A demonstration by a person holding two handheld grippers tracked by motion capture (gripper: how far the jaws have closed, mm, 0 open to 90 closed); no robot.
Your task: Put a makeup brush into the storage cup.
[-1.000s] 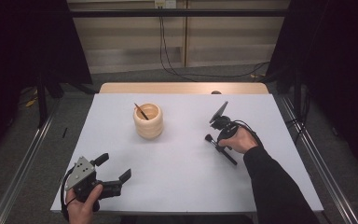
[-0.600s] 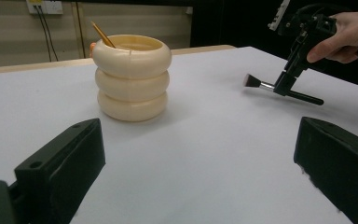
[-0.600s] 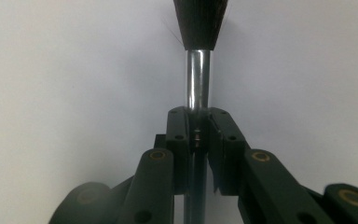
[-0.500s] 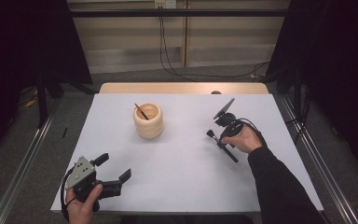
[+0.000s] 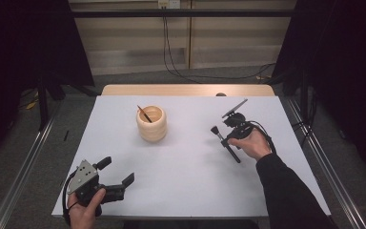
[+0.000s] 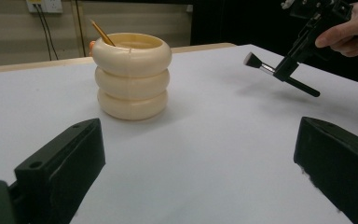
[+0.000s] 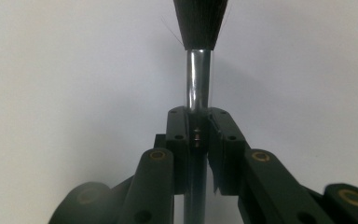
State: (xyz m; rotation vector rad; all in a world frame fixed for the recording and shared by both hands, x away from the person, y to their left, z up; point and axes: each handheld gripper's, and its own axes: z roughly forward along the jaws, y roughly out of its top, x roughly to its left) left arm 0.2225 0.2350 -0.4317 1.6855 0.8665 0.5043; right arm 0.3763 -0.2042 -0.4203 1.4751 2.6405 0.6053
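- Makeup brush (image 5: 225, 142): black flat-cut bristles, shiny silver ferrule, black handle; held above the white counter (image 5: 186, 176), right of the cream ribbed holder (image 5: 151, 123).
- Right gripper (image 7: 197, 122): jaws clamped on the brush's ferrule.
- Left gripper (image 5: 116, 172): jaws spread wide, empty, near the counter's front-left edge.

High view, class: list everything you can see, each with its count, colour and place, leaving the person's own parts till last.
Table: one, white top, centre.
Cup: one, cream, ribbed, upright on the table's far left-centre.
Stick: one, thin, dark with a tan shaft, leaning inside the cup.
Brush: one, black bristles, silver collar, black handle, held above the table at right.
Cables: several, black, floor behind the table.
Left hand-held gripper: one, black, open, near-left.
Right hand-held gripper: one, black, shut on the brush.
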